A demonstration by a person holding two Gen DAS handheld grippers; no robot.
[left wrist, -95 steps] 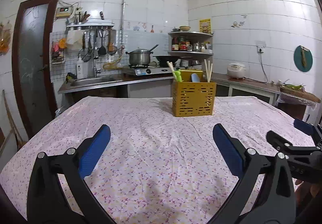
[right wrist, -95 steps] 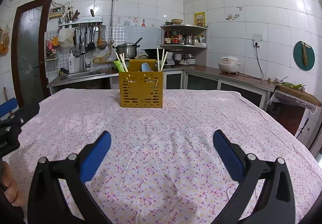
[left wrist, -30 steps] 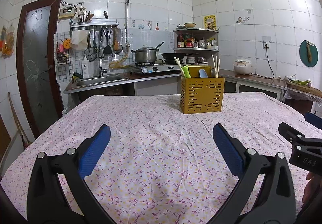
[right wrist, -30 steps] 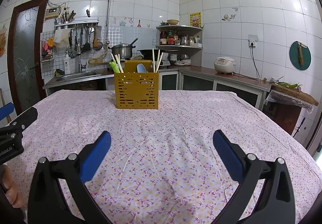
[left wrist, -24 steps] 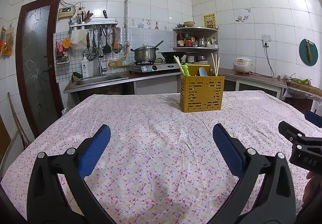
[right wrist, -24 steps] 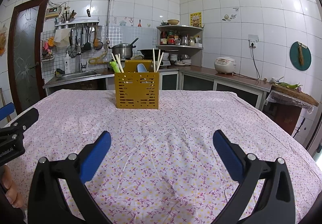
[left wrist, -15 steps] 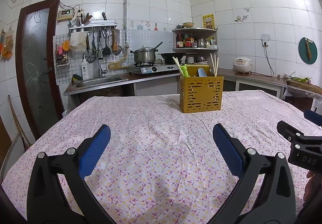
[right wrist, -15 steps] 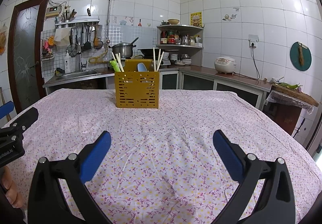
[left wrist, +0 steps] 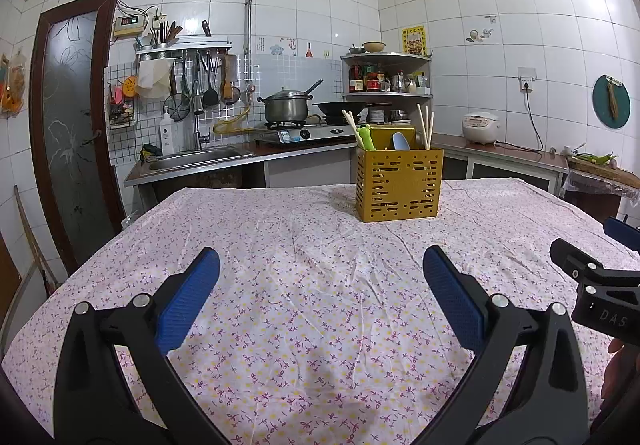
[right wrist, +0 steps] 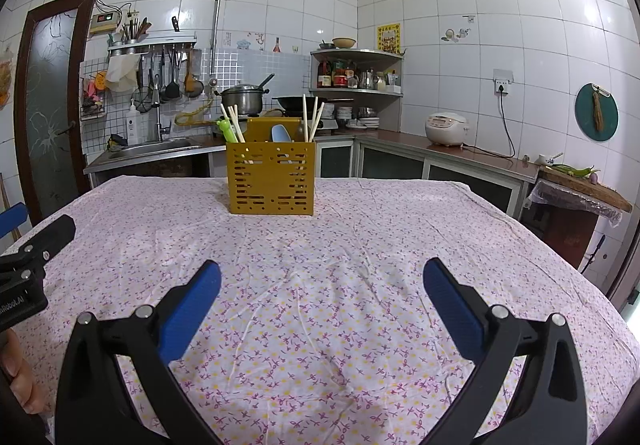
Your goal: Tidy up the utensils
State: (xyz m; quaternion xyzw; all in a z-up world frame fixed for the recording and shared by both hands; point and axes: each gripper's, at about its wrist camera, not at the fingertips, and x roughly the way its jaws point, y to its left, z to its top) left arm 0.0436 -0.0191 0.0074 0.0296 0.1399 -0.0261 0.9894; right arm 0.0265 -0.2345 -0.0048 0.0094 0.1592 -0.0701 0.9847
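Observation:
A yellow perforated utensil holder stands at the far middle of the table and also shows in the right wrist view. It holds chopsticks, a green frog-topped utensil and a light blue spoon. My left gripper is open and empty, low over the near tablecloth. My right gripper is open and empty, to the right of the left one. Each gripper shows at the edge of the other's view.
The table carries a pink floral cloth. Behind it run a counter with a sink, a stove with a pot, a corner shelf and a rice cooker. A dark door is at left.
Both grippers have drawn slightly back and tilted up, so the holder sits a little farther off and lower on the table. Both stay open and empty.

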